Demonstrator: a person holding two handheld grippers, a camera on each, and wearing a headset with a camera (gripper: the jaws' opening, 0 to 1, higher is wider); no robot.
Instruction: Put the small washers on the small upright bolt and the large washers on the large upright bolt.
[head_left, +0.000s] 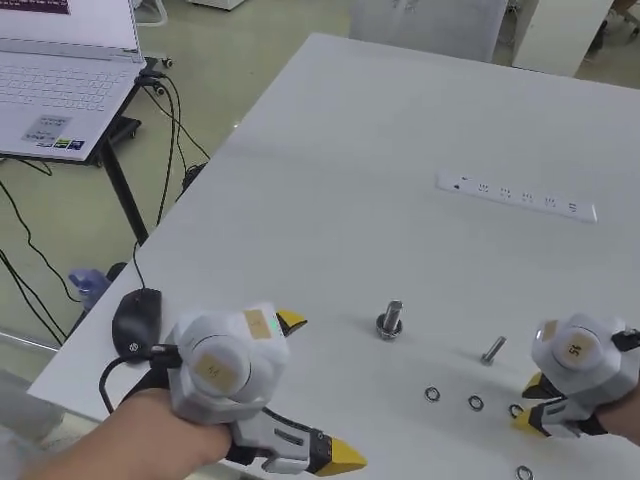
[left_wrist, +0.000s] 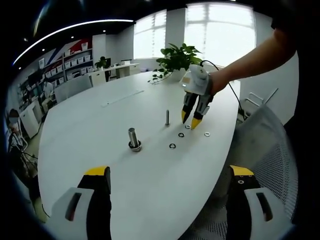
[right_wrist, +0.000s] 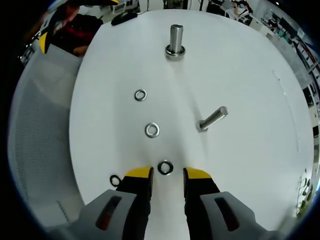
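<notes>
Washers (head_left: 476, 403) — four loose rings — lie flat on the white bench (head_left: 330, 150), all close to the right tongs (right_wrist: 167, 173). In the right gripper view the first washer (right_wrist: 165, 167) sits in the gap just off the yellow tips, which stand a little apart and pinch nothing. A second washer (right_wrist: 115, 180) lies just outside one tip. A third washer (right_wrist: 152, 130) and a fourth washer (right_wrist: 140, 95) lie farther out, one past the other. They are too small to sort by size.

Beside that line stands the small bolt (right_wrist: 212, 119), head down on the bench. Beyond it, nearer the middle, the large bolt (right_wrist: 174, 40) stands upright with a ring at its foot — bolt head or washer, I cannot tell.

The left tongs (left_wrist: 169, 172) are spread wide with nothing between them, held over the near edge and pointing toward the bolts.

Farther off, a power strip (head_left: 515, 195) lies across the bench and a black mouse (head_left: 135, 322) rests near its left edge. A laptop (head_left: 60, 70) sits on a separate stand.
</notes>
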